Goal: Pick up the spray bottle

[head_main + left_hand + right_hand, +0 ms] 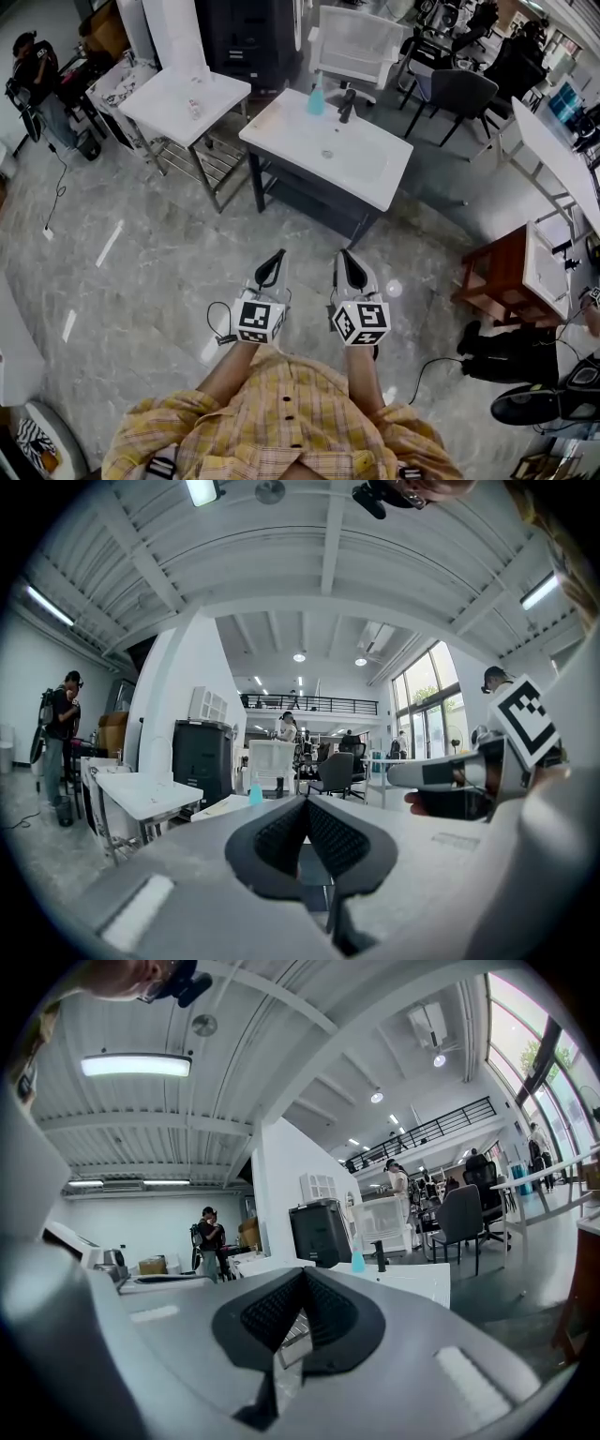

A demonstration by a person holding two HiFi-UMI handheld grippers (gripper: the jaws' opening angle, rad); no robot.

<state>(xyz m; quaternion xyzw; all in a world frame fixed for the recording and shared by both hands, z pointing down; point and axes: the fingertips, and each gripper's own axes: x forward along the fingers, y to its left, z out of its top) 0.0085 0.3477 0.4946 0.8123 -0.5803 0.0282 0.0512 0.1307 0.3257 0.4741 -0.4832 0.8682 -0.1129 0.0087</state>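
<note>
Left gripper (278, 255), right gripper (345, 255): closed, empty

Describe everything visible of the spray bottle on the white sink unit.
The spray bottle is small, pale turquoise, seemingly translucent plastic, wider at the base and narrowing toward its head, whose details are too small to tell. It stands upright at the back edge of the white sink top, beside the dark faucet and apart from it. Only the top touches it.

Left gripper (306, 800) closed; apparent spray bottle (255, 795) beyond.
</note>
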